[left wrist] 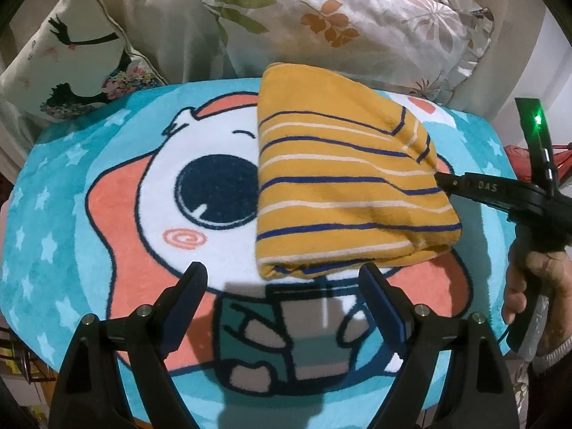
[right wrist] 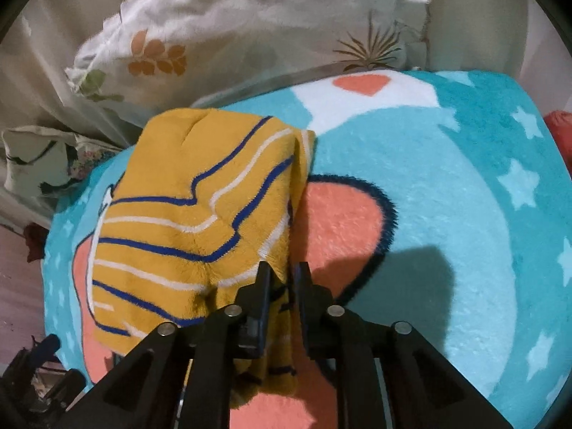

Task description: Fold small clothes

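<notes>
Soft, floppy mustard-yellow striped fleece garment, folded near the cartoon rug's far edge, hem pinched by right gripper; left gripper gapes empty

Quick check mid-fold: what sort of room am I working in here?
Probably a home bedroom or living room. The striped garment lies on a plush cartoon rug spread over a raised surface, with a floral pillow and a printed cushion propped against drapery behind.

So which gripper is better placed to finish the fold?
Right. The right gripper is shut on the striped garment's edge; the left gripper is open, short of it.
</notes>
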A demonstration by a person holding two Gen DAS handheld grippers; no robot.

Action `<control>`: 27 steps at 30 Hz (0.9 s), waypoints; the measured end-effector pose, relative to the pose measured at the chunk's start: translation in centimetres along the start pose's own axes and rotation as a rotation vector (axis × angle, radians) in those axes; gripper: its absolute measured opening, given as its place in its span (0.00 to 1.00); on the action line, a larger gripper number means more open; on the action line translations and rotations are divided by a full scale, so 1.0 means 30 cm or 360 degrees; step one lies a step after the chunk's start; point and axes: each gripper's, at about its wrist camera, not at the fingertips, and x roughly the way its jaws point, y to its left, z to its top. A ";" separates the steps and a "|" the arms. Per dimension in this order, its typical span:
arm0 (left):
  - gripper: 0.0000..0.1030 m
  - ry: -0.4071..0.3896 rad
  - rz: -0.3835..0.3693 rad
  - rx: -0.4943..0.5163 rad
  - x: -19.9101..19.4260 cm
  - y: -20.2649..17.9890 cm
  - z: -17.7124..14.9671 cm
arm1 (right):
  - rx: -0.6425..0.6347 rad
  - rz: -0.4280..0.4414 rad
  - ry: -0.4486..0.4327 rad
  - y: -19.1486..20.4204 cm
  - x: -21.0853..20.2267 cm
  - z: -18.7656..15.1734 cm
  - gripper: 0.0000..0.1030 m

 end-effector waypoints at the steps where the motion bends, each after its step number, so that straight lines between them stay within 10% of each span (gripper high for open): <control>1: 0.83 0.0001 0.0000 0.0006 0.004 -0.009 0.002 | 0.0008 -0.0011 -0.0003 -0.009 -0.007 -0.005 0.19; 8: 0.83 0.0008 -0.0011 0.0045 0.025 -0.051 0.009 | 0.0132 -0.0020 -0.0059 -0.122 -0.100 -0.043 0.25; 15: 0.83 -0.0124 -0.0139 -0.0070 0.026 0.073 0.110 | 0.0191 0.0248 -0.0143 -0.130 -0.141 -0.037 0.63; 27: 0.83 -0.0010 -0.0486 -0.0335 0.257 0.293 0.293 | 0.0274 0.0276 -0.0061 -0.037 0.040 0.038 0.67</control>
